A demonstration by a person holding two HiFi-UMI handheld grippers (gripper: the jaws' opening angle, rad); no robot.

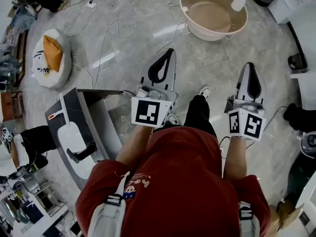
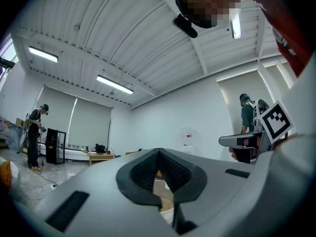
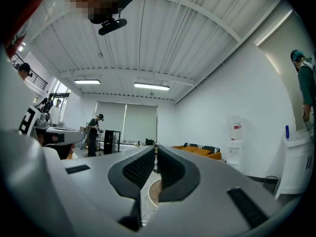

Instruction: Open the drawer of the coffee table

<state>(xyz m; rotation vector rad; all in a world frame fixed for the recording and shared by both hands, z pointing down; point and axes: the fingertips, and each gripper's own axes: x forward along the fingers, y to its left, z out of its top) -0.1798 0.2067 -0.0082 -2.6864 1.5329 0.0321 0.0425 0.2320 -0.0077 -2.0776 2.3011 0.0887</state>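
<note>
Two grippers are held level above the floor. The left gripper (image 1: 170,53) and the right gripper (image 1: 249,67) both have their jaws together with nothing between them. One round coffee table (image 1: 193,31) stands ahead of both grippers, well apart from them; its drawer cannot be made out. One white vase (image 1: 238,2) stands on the coffee table. One grey cabinet (image 1: 98,120) stands far left of it.
</note>
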